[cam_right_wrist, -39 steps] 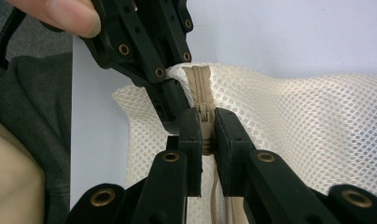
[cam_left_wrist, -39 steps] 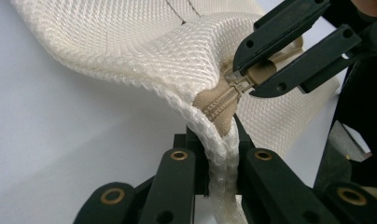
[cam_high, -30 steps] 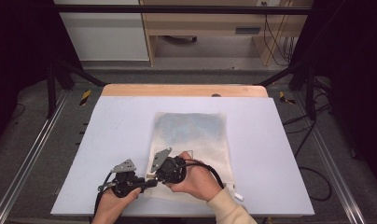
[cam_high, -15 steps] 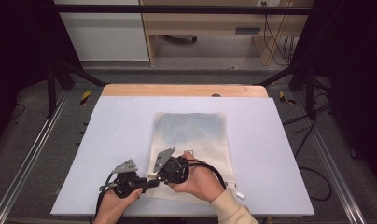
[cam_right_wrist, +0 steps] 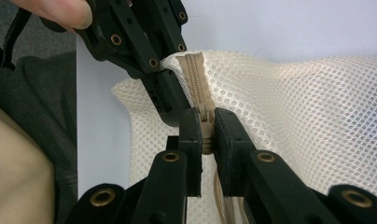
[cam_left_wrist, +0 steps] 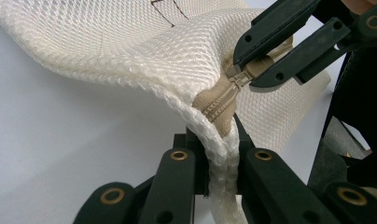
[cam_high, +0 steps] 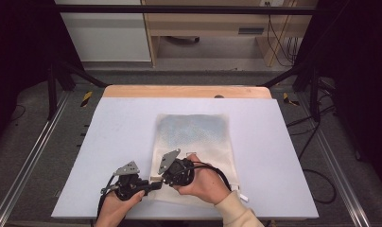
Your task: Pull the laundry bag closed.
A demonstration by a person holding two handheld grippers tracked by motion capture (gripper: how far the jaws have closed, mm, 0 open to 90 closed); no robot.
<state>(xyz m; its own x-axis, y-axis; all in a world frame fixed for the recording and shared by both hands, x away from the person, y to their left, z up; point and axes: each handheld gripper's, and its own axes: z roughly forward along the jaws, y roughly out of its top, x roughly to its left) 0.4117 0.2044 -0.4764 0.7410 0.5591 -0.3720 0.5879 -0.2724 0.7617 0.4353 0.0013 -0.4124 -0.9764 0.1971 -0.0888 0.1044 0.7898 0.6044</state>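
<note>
A cream mesh laundry bag lies flat on the table, its zipped edge toward the person. My left gripper is shut on the bag's near left corner seam, lifting the mesh a little. The tan zipper runs up from that corner. My right gripper is shut on the zipper pull, right beside the left gripper. In the left gripper view the right gripper pinches the pull just beyond the corner. The mesh spreads to the right in the right gripper view.
The pale grey table top has a wooden strip along its far edge. A white tag or cord end lies at the bag's near right corner. Metal rails flank the table; shelving stands behind.
Both grippers hold much the same spot at the bag's near left corner; the right hand has shifted very slightly. No grasp has changed.
</note>
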